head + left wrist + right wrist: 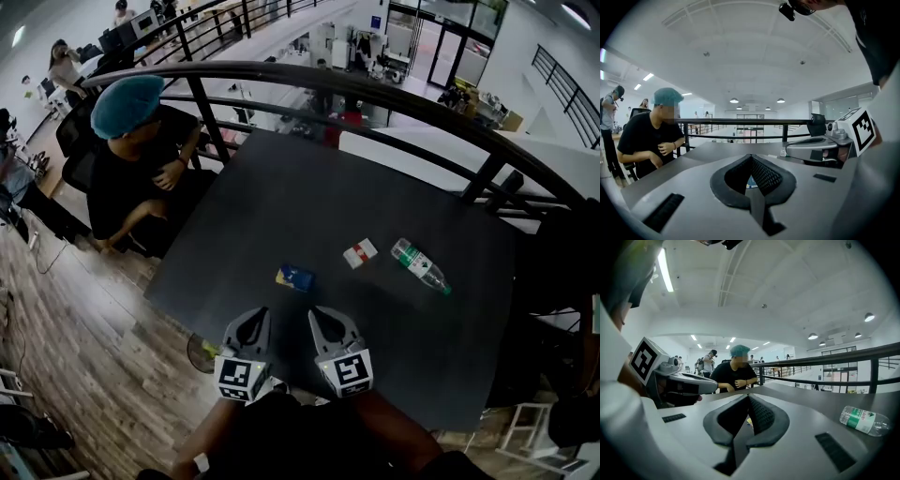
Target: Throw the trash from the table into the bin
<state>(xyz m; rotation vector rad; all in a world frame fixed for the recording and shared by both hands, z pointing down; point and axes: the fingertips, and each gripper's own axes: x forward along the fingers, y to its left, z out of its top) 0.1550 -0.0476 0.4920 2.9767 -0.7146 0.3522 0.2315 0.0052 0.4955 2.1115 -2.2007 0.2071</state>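
On the dark table [281, 187] lie a blue packet [295, 277], a red-and-white packet [360, 253] and a clear plastic bottle [421, 266] with a green label. My left gripper [261, 315] and right gripper [317, 313] hover side by side over the table's near edge, both shut and empty, a short way in front of the blue packet. In the left gripper view the shut jaws [751, 158] point at the blue packet [751, 182], glimpsed through the gap. In the right gripper view, right of the shut jaws [749, 397], the bottle [864, 420] lies on its side.
A person in a teal cap [127, 98] sits at the table's far left corner. A black curved railing [375, 94] runs behind the table. A round thing [200, 352] stands on the wooden floor under the near left corner. A white stool [525, 427] is at lower right.
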